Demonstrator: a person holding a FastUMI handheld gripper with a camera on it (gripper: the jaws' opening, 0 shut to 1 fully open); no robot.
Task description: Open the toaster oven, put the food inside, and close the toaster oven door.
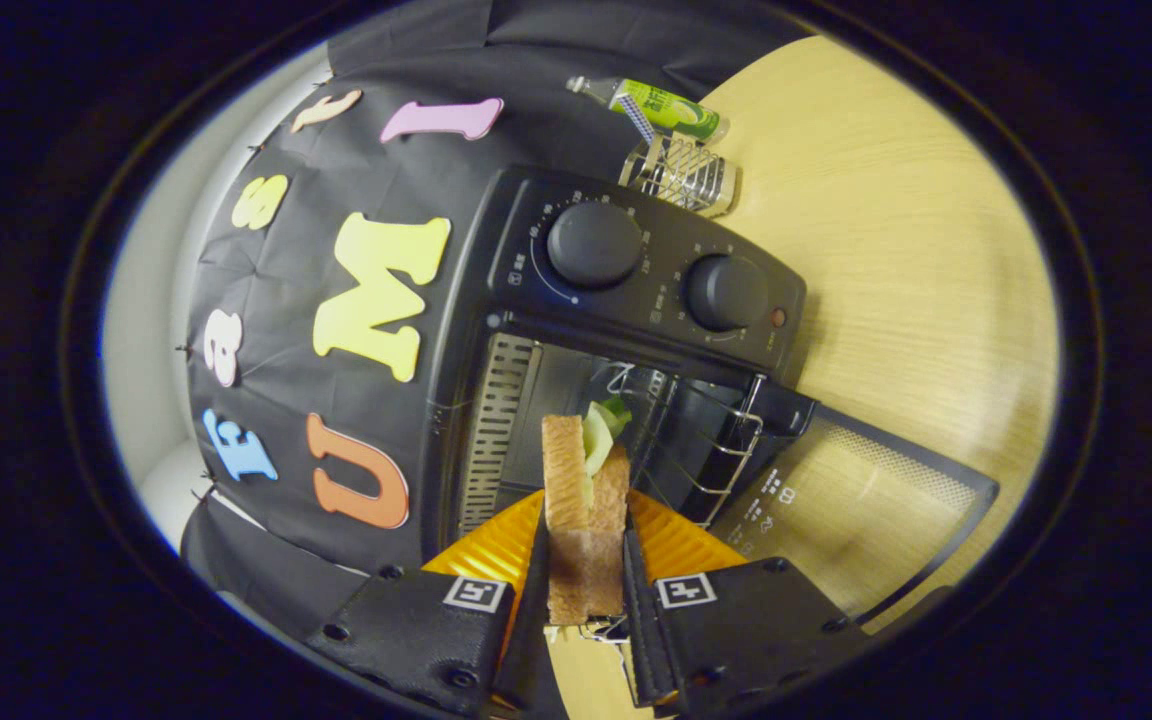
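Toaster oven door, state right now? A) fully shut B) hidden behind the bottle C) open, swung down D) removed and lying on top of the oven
C: the toaster oven door is swung down and open, showing the wire rack in the cavity, while the hand-held gripper is shut on the sandwich just in front of the opening.
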